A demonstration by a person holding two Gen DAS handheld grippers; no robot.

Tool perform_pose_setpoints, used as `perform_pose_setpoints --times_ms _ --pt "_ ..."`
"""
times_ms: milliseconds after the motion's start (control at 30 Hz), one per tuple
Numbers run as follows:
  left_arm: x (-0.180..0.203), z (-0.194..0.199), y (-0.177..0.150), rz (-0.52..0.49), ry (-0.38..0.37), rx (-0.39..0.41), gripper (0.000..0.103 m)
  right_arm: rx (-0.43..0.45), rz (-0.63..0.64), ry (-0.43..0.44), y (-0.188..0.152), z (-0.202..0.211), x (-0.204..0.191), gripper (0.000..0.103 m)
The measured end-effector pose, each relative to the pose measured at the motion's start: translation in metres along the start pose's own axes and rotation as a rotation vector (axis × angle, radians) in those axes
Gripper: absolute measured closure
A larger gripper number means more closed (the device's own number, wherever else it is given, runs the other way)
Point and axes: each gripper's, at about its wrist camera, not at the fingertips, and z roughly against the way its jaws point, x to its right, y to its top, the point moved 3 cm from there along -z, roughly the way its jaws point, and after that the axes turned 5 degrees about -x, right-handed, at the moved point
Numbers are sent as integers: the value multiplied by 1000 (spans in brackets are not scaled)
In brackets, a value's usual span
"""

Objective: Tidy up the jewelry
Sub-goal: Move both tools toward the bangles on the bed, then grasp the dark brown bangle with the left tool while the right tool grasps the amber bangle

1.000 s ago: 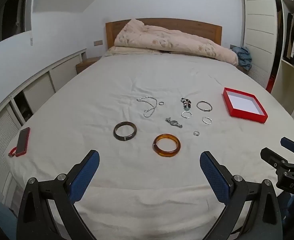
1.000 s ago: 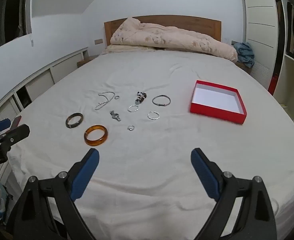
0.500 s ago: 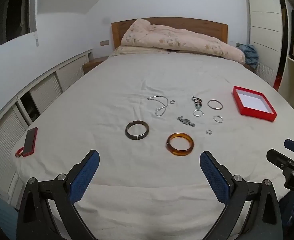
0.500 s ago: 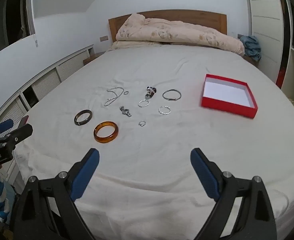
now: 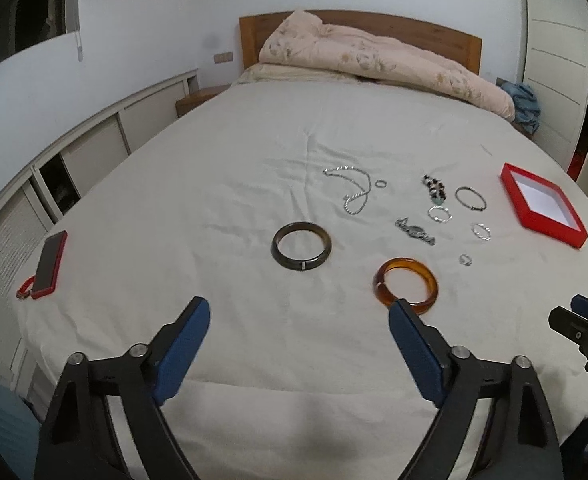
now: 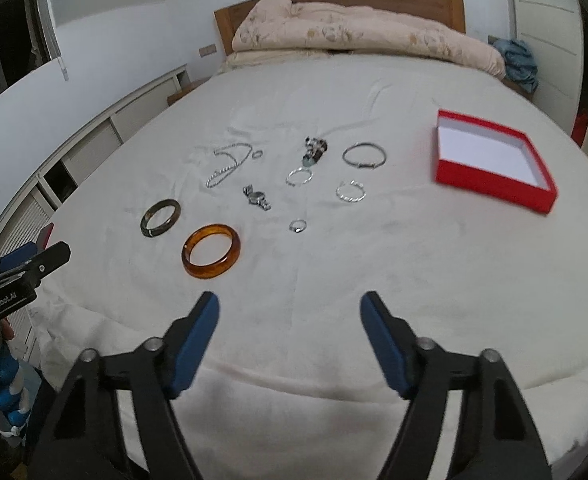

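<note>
Amber bangle (image 5: 405, 285) lies on the bed (image 5: 254, 168) just ahead of the left gripper (image 5: 298, 334), whose empty jaws, like the right gripper's (image 6: 290, 322), have just been closing partway, suggesting a first pick for the red box (image 6: 493, 164).

The only writing I can read is "GenRobot.AI", in white letters on the black body of my left gripper (image 6: 34, 266), seen at the left edge of my right wrist view. Nothing else carries legible text.
</note>
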Motion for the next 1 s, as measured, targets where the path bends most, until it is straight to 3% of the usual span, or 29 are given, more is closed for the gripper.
perform_pose_setpoints --times_ms 133,467,767,1000 --pt "-6 -26 4 13 -4 -39 21 -59 10 34 7 -29 -7 56" --pt "-26 -103 40 70 -2 -114 33 -150 54 109 43 -102 -36 64" --pt "-48 -175 49 125 -7 -230 46 -247 150 94 56 -160 -60 72" --pt "-50 -191 48 111 -2 -254 48 -215 233 61 56 -185 -67 86"
